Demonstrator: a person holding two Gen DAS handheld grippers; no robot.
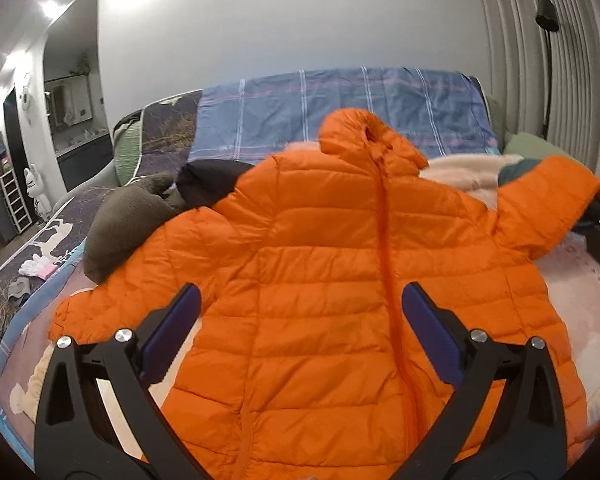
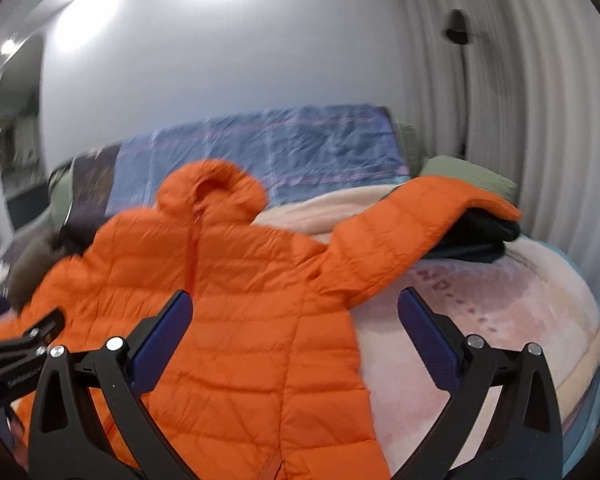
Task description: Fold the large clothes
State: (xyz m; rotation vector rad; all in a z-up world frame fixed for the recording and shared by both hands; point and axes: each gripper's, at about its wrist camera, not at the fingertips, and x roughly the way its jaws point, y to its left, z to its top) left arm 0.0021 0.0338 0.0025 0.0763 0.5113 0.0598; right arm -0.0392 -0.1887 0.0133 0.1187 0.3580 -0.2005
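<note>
An orange hooded puffer jacket (image 1: 320, 264) lies spread front-up on the bed, zipped, hood toward the headboard, sleeves out to both sides. It also shows in the right wrist view (image 2: 236, 300). Its right sleeve (image 2: 420, 216) rests on a dark folded garment (image 2: 480, 236). My left gripper (image 1: 302, 304) is open and empty, hovering above the jacket's lower chest. My right gripper (image 2: 296, 312) is open and empty above the jacket's right side seam. Part of the left gripper (image 2: 24, 344) shows at the left edge of the right wrist view.
A brown cushion (image 1: 124, 224) and a black garment (image 1: 208, 184) lie by the jacket's left shoulder. A cream fleece blanket (image 1: 464, 172) lies behind the hood. A blue plaid cover (image 1: 340, 108) drapes the headboard. Pink bedding (image 2: 480, 320) lies to the right. Small socks (image 1: 38, 268) lie at far left.
</note>
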